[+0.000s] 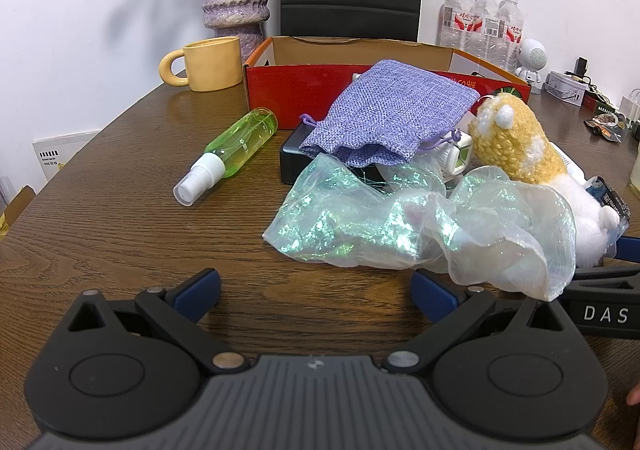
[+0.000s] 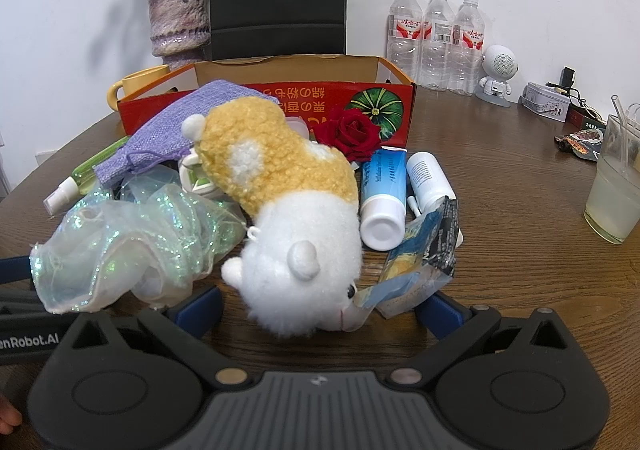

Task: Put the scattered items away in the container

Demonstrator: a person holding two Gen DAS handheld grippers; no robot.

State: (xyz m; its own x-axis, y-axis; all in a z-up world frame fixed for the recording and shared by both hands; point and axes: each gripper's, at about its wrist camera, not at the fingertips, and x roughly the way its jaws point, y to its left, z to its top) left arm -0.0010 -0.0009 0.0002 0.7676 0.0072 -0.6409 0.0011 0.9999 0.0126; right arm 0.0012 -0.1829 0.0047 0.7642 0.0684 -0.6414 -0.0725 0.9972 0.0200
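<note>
Hovering low over the wooden table (image 1: 120, 218), left gripper (image 1: 316, 290) level with jaws spread wide and holding nothing — iridescent bag (image 1: 420, 226) lying just ahead, brushing its right finger. Sitting alongside at the same height, right gripper (image 2: 320, 306) also gaping wide, the plush toy (image 2: 296, 218) lying between its fingers, ungripped. Resting behind the heap — purple pouch (image 1: 384, 114), green spray bottle (image 1: 232, 154), blue tube (image 2: 382, 198) — the red cardboard box (image 1: 288, 90).
</note>
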